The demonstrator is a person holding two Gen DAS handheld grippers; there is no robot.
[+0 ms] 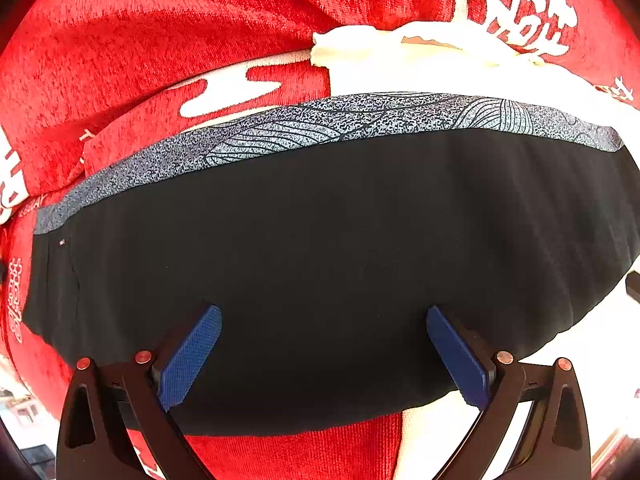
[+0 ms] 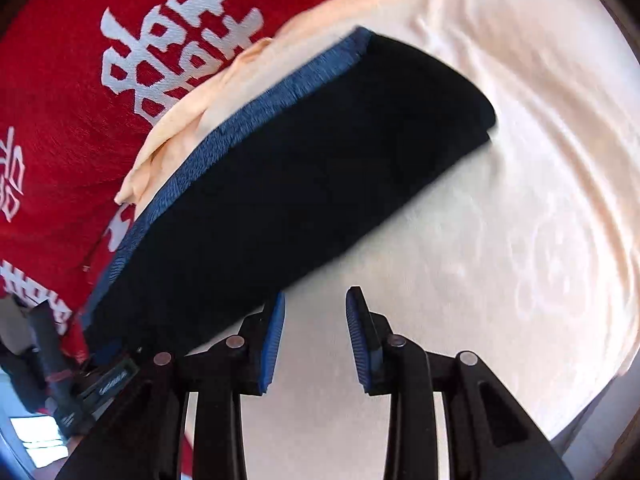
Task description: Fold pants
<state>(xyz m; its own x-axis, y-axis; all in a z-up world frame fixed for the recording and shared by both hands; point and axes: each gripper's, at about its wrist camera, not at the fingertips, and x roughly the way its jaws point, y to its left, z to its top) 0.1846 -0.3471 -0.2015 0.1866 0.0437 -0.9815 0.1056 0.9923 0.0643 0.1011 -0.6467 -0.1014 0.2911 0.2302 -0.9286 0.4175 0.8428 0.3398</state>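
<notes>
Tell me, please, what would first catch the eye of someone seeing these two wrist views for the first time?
The black pants, folded into a compact block with a speckled grey patterned waistband along the far edge, fill the middle of the left wrist view. They lie partly on a bright red cloth with white characters and partly on a cream fabric. Both the left gripper and right gripper are open, holding nothing.

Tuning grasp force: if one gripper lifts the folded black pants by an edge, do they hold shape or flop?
Probably flop: the black pants are thin, soft cloth lying flat in layers, so an edge lift would likely unfold them. Likely light for their size. The patterned waistband looks thicker, so it may give firmer grip. The left gripper is open above them.
</notes>
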